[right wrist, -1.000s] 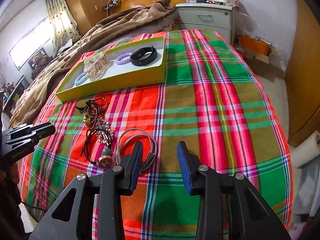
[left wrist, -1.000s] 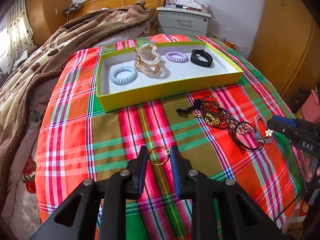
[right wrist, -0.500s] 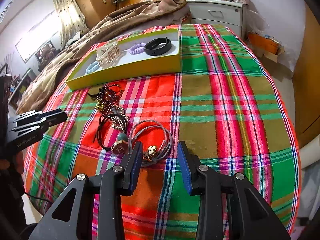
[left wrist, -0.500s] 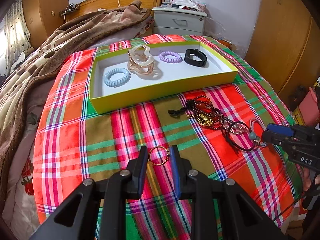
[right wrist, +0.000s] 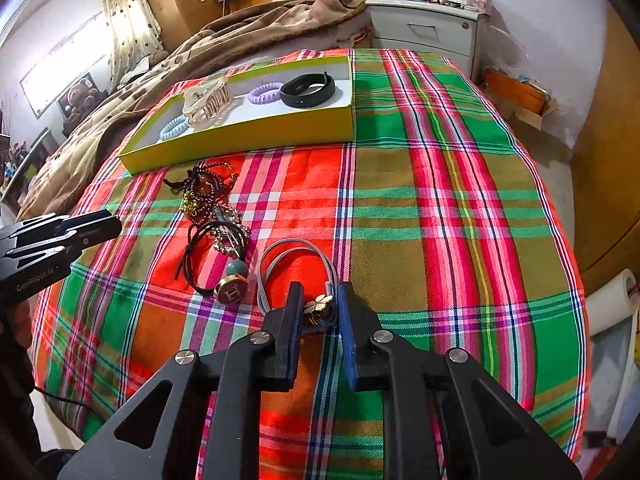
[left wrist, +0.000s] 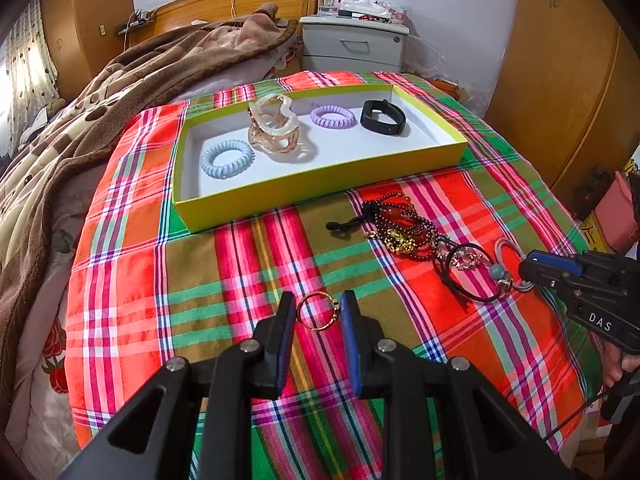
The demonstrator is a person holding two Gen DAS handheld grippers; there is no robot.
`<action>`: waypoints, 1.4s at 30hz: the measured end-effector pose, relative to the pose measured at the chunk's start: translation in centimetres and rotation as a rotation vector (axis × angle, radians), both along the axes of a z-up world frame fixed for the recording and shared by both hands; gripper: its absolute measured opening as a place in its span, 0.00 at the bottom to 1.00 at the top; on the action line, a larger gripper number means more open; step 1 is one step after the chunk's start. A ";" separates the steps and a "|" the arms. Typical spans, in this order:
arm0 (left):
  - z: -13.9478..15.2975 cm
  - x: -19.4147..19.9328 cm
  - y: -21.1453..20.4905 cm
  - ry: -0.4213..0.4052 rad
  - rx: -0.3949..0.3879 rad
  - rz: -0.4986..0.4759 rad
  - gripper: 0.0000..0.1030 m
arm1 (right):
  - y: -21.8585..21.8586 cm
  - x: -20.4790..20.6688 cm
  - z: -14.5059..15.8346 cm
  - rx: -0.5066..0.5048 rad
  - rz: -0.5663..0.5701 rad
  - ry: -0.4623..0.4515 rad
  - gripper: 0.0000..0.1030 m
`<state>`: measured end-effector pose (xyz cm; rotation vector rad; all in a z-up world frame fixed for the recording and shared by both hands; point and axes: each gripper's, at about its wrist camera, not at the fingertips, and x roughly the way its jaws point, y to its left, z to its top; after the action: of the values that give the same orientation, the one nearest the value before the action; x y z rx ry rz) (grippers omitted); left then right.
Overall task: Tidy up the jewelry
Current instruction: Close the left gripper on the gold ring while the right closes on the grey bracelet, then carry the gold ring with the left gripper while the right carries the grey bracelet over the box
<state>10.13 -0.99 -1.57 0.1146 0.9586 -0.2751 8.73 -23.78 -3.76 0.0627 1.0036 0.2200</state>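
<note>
While the left gripper [left wrist: 317, 312] pinches a thin gold ring [left wrist: 318, 312] between its two narrowly spaced fingers, just above the plaid cloth [left wrist: 248, 256], the right gripper [right wrist: 318, 306] brackets the flower-charm end of a grey cord bracelet [right wrist: 296, 264]; its jaws stand narrowly apart, close against the charm, though firm contact cannot be confirmed. Yellow tray [left wrist: 320, 184], the landmark: inside it lie a blue coil tie [left wrist: 227, 159], a clear hair claw [left wrist: 274, 128], a purple coil tie [left wrist: 333, 116] and a black band [left wrist: 383, 117]. Beads and black cords form a jewelry pile [left wrist: 416, 236] just in front of the tray; the ring lies further forward, the bracelet beyond the pile.
</note>
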 end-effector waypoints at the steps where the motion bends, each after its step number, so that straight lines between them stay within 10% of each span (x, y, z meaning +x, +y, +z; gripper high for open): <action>1: 0.0 0.0 0.0 -0.001 0.001 0.000 0.23 | 0.0 -0.1 0.0 0.002 0.000 -0.002 0.16; 23: 2.8 1.7 -0.7 -0.046 -0.014 -0.019 0.23 | -1.7 0.8 4.1 0.027 -0.047 -0.124 0.16; 42: 3.7 10.6 -3.7 -0.031 -0.064 -0.066 0.23 | -0.2 10.6 7.2 0.028 -0.020 -0.204 0.16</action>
<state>20.71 -4.70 2.15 0.0916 0.9150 -0.3631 19.35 -23.97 3.40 0.0747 0.7963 0.2177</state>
